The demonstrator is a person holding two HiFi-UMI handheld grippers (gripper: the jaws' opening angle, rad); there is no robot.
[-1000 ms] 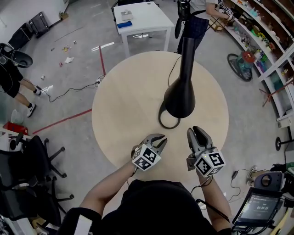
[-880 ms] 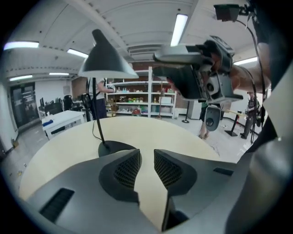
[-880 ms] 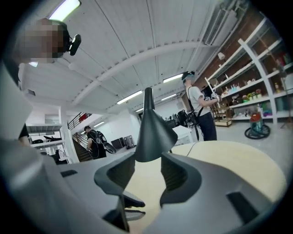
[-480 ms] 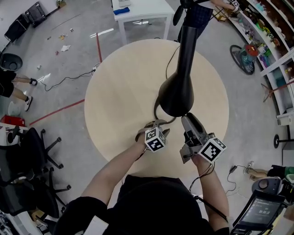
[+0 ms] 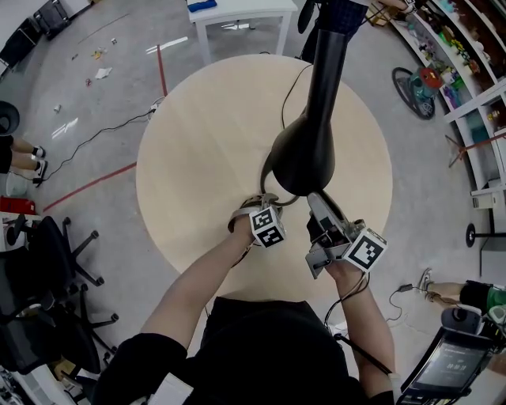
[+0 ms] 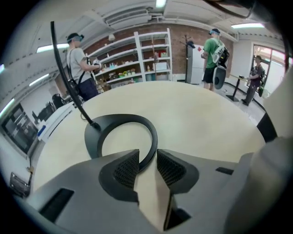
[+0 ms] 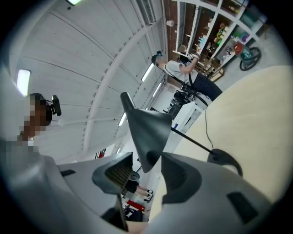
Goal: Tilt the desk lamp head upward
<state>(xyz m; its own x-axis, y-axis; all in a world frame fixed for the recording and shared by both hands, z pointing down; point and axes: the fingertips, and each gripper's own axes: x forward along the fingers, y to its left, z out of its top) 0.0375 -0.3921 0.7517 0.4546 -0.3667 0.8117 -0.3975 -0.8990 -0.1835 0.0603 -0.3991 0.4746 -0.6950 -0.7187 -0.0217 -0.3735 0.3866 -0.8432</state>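
Observation:
A black desk lamp stands on the round beige table [image 5: 182,158]. Its cone-shaped head [image 5: 304,154] points down over its ring base [image 5: 267,198]. My left gripper [image 5: 257,204] is low at the near side of the ring base [image 6: 121,137]. The left gripper [image 6: 147,160] is open, and the ring's rim runs between its fingertips. My right gripper [image 5: 318,206] sits just under the lamp head. In the right gripper view the lamp head [image 7: 146,130] hangs between the wide-open jaws of the right gripper [image 7: 146,171], with a gap at the left pad.
The lamp's cable [image 5: 291,95] runs across the table toward the far edge. A white table [image 5: 237,9] and a standing person [image 5: 340,20] are beyond it. Shelves [image 5: 466,55] line the right side, and office chairs [image 5: 47,261] stand at the left.
Both grippers have moved forward from the table's near edge to the lamp, the left to the ring base and the right under the head. Both sets of jaws have opened.

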